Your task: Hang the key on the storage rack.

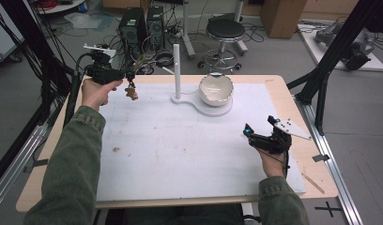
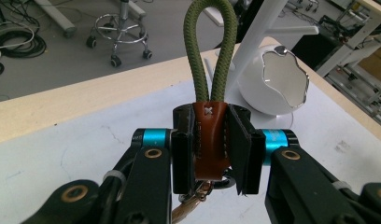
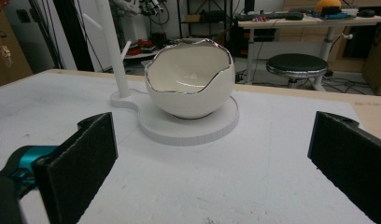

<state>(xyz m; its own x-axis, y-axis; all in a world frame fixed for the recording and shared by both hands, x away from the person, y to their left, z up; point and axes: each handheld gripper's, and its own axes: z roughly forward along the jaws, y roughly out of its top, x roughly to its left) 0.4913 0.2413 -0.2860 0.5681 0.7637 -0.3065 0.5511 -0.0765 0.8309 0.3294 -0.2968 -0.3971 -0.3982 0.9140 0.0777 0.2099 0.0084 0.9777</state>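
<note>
Above the bench's (image 1: 147, 154) far left corner, our left tool (image 2: 211, 154) pinched the keychain's (image 2: 209, 135) leather tab; our right tool (image 3: 212, 163) was spread.

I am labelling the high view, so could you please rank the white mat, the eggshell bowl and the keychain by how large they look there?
1. white mat
2. eggshell bowl
3. keychain, held off the table by the left gripper
</note>
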